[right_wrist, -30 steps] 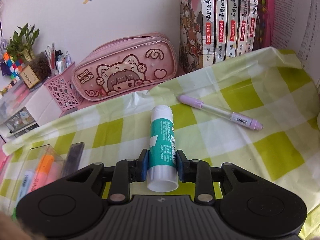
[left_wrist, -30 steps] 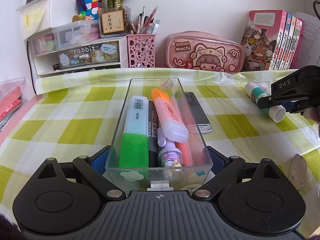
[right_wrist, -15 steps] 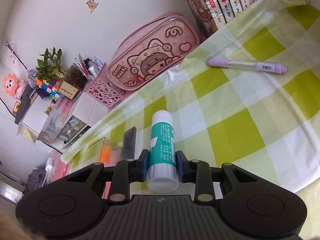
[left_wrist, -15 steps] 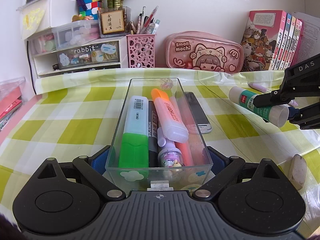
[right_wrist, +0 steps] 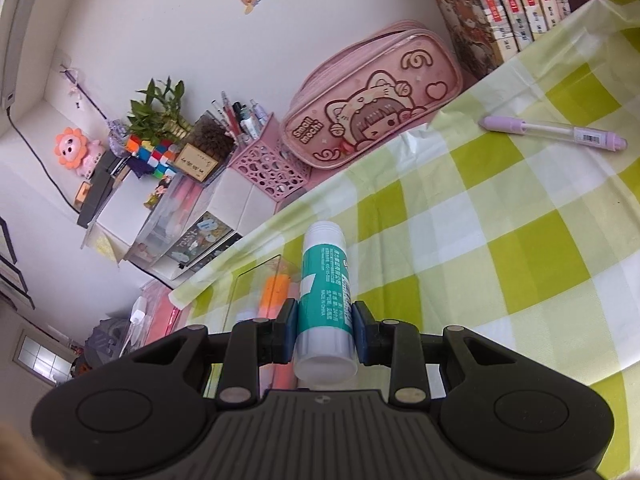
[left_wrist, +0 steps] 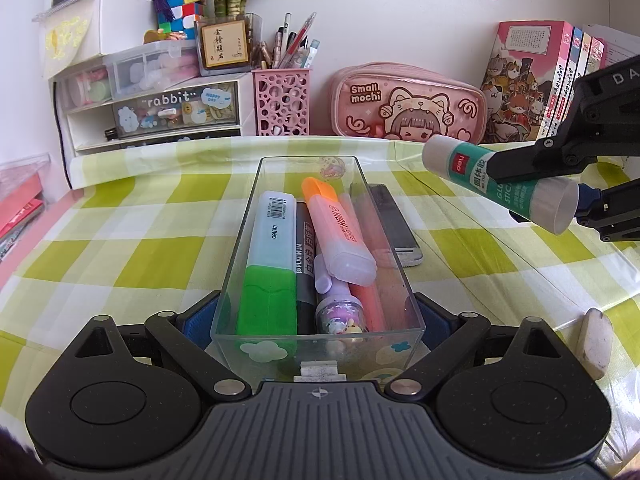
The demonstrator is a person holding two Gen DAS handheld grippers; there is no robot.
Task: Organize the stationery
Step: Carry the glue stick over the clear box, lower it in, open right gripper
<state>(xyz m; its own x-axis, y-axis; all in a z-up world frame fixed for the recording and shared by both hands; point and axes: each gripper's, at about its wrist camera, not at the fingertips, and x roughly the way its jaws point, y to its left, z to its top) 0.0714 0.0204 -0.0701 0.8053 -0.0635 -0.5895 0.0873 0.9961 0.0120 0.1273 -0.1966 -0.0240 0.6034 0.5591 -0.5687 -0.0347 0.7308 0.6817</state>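
Observation:
A clear plastic tray (left_wrist: 240,248) lies lengthwise on the green-checked cloth. Its near end sits between the blue pads of my left gripper (left_wrist: 316,320), which is shut on it. Inside lie a green highlighter (left_wrist: 266,268), an orange highlighter (left_wrist: 336,228), a black marker (left_wrist: 304,264) and a small purple item (left_wrist: 338,312). My right gripper (right_wrist: 325,328) is shut on a green-and-white glue stick (right_wrist: 324,280). It holds the stick in the air, right of the tray's far end. The left wrist view shows that glue stick (left_wrist: 468,168) tilted, cap end towards the tray.
A purple pen (right_wrist: 556,134) lies on the cloth at the far right. A dark flat object (left_wrist: 394,224) rests beside the tray's right wall, and an eraser (left_wrist: 594,342) sits near the front right. Along the wall stand a pink pencil case (left_wrist: 408,106), a pink pen holder (left_wrist: 282,106), drawers (left_wrist: 160,116) and books (left_wrist: 528,80).
My right gripper has lifted the glue stick off the cloth, carried it left towards the tray and rolled. The left gripper and the tray have stayed still.

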